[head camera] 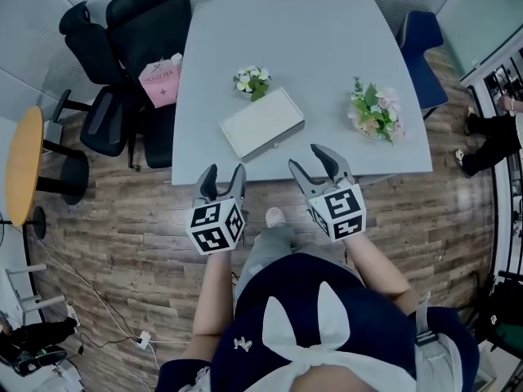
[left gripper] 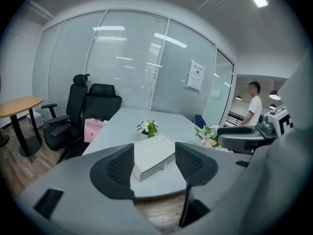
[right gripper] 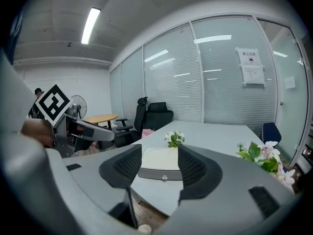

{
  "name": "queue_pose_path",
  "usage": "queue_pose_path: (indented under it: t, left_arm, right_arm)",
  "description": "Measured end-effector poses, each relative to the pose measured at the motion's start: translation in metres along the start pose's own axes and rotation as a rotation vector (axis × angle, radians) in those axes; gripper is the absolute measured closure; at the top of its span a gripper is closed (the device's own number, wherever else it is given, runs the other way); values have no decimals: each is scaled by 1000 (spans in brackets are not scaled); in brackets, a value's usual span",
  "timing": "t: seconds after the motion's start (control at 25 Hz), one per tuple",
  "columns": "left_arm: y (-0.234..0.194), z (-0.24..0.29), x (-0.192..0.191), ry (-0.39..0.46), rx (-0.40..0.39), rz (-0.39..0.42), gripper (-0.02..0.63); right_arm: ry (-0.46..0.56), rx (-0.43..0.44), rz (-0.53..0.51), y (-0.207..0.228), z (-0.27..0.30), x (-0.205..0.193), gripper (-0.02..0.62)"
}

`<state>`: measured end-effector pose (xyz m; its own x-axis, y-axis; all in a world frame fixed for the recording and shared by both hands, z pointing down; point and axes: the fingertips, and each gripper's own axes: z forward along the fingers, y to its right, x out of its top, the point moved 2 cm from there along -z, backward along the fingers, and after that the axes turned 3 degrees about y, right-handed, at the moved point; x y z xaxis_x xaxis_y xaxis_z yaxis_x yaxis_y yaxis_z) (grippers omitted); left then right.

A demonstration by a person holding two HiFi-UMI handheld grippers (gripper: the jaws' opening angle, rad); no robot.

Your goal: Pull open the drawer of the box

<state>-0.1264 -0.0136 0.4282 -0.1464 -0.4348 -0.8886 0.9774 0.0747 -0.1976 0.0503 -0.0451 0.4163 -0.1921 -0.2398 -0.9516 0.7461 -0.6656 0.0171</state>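
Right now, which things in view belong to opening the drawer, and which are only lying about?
For the job: white box, its drawer with the small knob, left tongs and right tongs, both open and empty.

Just lying about: small flower pot, pink-and-white bouquet, pink bag on the black chair, round wooden table.

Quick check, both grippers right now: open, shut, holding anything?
Left gripper: open, nothing between its jaws.
Right gripper: open, nothing between its jaws; like the left, it is short of the box.
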Motion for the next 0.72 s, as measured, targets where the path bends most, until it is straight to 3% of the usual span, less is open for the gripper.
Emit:
queue_pose_path:
  t: [0.72]
  left_arm:
    - [-50, 80, -23, -181, -27, -122, 354]
  right_arm:
    - [-193, 18, 13, 14, 67, -49, 371]
